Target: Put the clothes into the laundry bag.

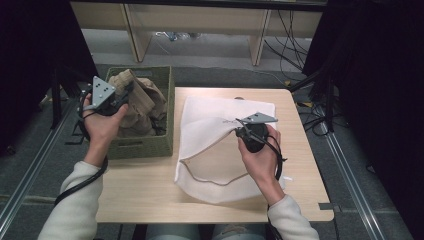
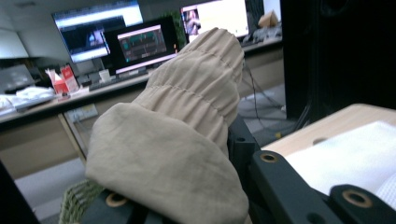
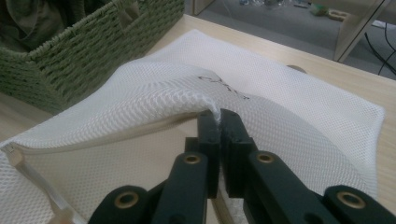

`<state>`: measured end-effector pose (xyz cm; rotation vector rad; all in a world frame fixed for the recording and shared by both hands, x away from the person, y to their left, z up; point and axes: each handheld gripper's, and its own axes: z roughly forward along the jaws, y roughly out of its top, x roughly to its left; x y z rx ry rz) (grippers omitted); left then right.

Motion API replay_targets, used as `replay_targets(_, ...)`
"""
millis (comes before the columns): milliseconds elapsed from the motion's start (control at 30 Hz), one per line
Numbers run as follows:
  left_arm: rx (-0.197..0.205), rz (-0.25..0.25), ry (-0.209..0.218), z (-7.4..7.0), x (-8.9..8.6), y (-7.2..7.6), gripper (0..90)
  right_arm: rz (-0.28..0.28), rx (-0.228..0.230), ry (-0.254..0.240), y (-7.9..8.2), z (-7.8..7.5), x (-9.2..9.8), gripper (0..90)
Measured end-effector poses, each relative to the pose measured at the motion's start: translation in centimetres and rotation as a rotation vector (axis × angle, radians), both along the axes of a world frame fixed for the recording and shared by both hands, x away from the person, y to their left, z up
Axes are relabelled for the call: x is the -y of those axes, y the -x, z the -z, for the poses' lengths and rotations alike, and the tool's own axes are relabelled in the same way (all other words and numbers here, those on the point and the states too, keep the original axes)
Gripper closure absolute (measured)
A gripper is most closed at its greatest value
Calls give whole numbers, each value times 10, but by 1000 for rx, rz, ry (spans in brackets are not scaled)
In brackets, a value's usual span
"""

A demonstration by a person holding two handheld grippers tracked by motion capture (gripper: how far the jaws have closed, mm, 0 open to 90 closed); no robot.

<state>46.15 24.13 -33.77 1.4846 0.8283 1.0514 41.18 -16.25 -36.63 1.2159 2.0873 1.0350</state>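
While the wooden table [image 1: 150, 190] carries the white mesh laundry bag [image 1: 215, 135], the green woven basket [image 1: 142, 145] stands touching its left edge. The bag is light, limp and see-through; its hemmed opening is the sensible place to take hold. The beige garment [image 2: 177, 154] is soft, bulky cloth that would sag and drag. The right gripper [image 3: 218, 122] is clamped on the bag's upper rim, lifting it. The left gripper [image 1: 121, 97] is closed on the garment's gathered cuff, above the basket.
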Motion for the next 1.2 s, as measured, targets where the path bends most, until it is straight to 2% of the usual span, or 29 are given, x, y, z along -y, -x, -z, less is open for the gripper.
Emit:
replay_targets(67,21,4,2,-6,-1,7,843,1,-7,-6,0,-1,0,888)
replay_targets(133,51,20,16,-11,-1,13,843,-16,24,18,-1,-2,2,888)
replay_targets(200,61,32,25,-15,-1,19,843,11,0,-16,2,-3,1,888)
replay_targets(300,73,46,47,-19,-1,25,844,12,6,-19,2,-3,1,888)
replay_targets(333,43,57,114,-18,3,30,844,14,3,-21,2,-3,1,887)
replay_targets(467,59,71,116,-23,5,38,844,9,9,-13,2,-3,1,888)
replay_targets(500,73,72,103,-25,5,40,844,18,-3,-24,2,-3,0,888)
replay_targets(567,95,80,100,-27,5,44,845,9,8,-11,2,-3,1,888)
replay_targets(600,102,84,98,-28,5,46,844,21,-1,-24,2,-3,0,888)
replay_targets(667,125,102,111,-31,5,50,845,12,5,-18,2,-3,1,888)
replay_targets(767,148,108,104,-37,5,57,845,10,4,-20,2,-3,1,888)
replay_targets(867,175,119,117,-44,5,65,845,14,0,-23,2,-2,0,888)
replay_targets(900,182,123,124,-46,5,66,846,-2,14,-11,0,-2,1,889)
replay_targets(1067,227,149,127,-56,6,79,846,8,7,-20,1,-2,1,888)
replay_targets(1100,235,152,123,-58,6,82,846,7,9,-15,1,-2,1,888)
replay_targets(1133,262,155,87,-62,5,86,846,18,-2,-25,2,-2,0,888)
replay_targets(1167,269,165,89,-64,5,89,846,18,4,-20,2,-2,1,888)
replay_targets(1200,380,151,-117,-76,-7,86,846,19,4,-23,2,-2,0,888)
